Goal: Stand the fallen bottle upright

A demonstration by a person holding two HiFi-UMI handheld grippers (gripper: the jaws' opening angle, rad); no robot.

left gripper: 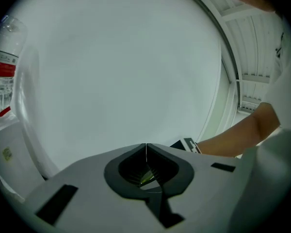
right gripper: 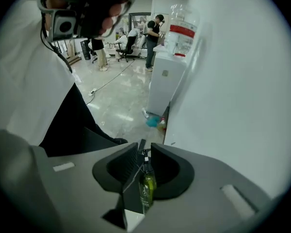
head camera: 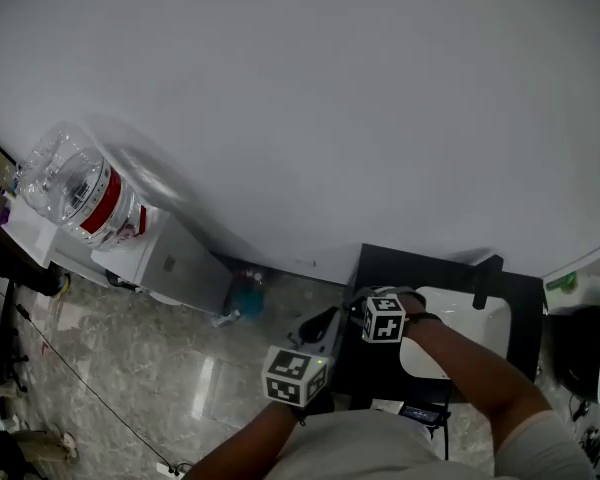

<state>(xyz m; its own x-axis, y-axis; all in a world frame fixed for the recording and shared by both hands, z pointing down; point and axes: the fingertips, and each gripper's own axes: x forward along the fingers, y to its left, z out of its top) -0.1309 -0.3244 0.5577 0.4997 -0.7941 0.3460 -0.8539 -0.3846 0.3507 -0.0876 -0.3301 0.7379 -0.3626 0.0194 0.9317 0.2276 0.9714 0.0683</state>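
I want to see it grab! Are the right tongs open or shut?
Open. In the right gripper view the right tongs stand apart, with the small green bottle showing in the gap.

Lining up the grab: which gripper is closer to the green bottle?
Right. The bottle stands in the gap between the open jaws of the right gripper. The left gripper, shut, sits off to the side, facing the wall.
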